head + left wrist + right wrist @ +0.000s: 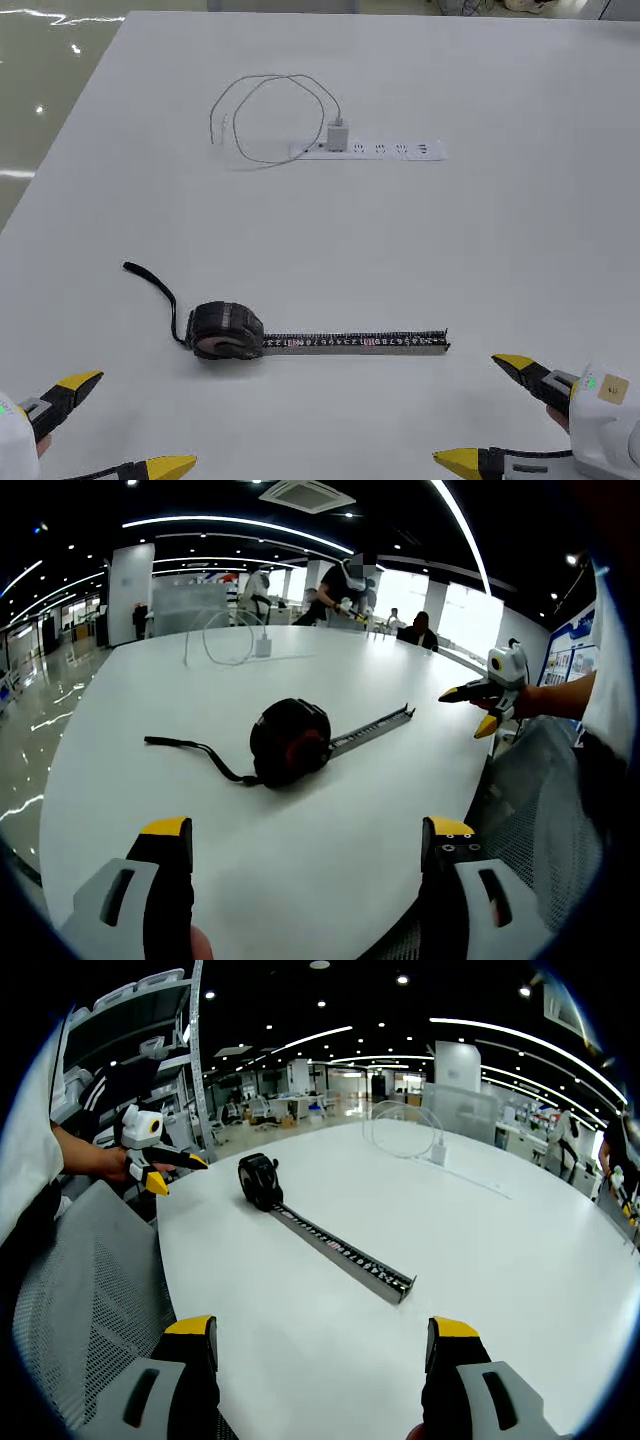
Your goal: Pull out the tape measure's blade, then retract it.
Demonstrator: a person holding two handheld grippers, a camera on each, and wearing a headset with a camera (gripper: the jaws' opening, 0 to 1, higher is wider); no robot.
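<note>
tape measure (226, 331) blade (355, 342) extended on table (400, 230)

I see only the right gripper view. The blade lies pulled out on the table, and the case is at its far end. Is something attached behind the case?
Observer: Yes. A black strap runs from the case on the side away from the blade, and it lies loose on the table.
Operator: Does the left gripper hold anything?
Observer: No. Its jaws are wide apart with nothing between them, and the case lies ahead of them, not touched.
Operator: What is the white charger plugged into?
Observer: Into a white power strip that lies flat on the table, farther from the person than the case.
</note>
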